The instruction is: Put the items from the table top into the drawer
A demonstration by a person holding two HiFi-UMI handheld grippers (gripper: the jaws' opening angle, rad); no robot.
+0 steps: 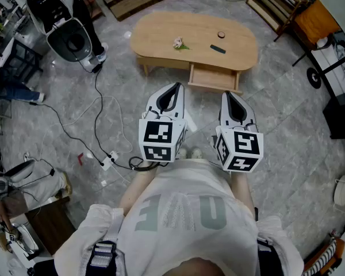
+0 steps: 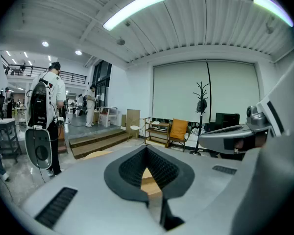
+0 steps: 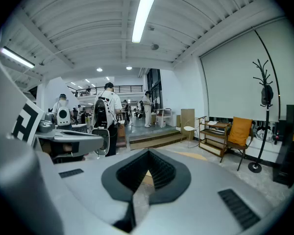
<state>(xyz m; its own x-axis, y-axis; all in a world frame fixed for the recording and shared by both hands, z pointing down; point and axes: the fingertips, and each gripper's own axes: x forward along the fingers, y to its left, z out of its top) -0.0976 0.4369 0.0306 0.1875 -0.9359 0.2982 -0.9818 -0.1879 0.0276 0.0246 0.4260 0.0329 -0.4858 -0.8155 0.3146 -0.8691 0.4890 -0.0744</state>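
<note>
Three small items sit on the oval wooden table [image 1: 155, 33], each too small in my head view to name with confidence: a pinkish, flower-like piece [image 1: 179, 43] near the table's middle, a little round object [image 1: 221, 34] toward its right end, and a dark flat bar [image 1: 217, 49] just in front of that, close to the table's near edge. In both gripper views the grey housings hide almost all of the table; only a sliver of its pale wood shows through the hollow between the pads. Both grippers hang over the floor on the near side of the table, well apart from all three items. My left gripper [image 1: 173, 88] has its jaws pressed together at the tips with nothing between them, and my right gripper [image 1: 229, 95] is closed the same way. The drawer [image 1: 213, 86] under the table's right half stands pulled out toward me, only its wooden bottom showing. A white machine [image 1: 69, 36] left of the table is partly cut off by the frame.
</note>
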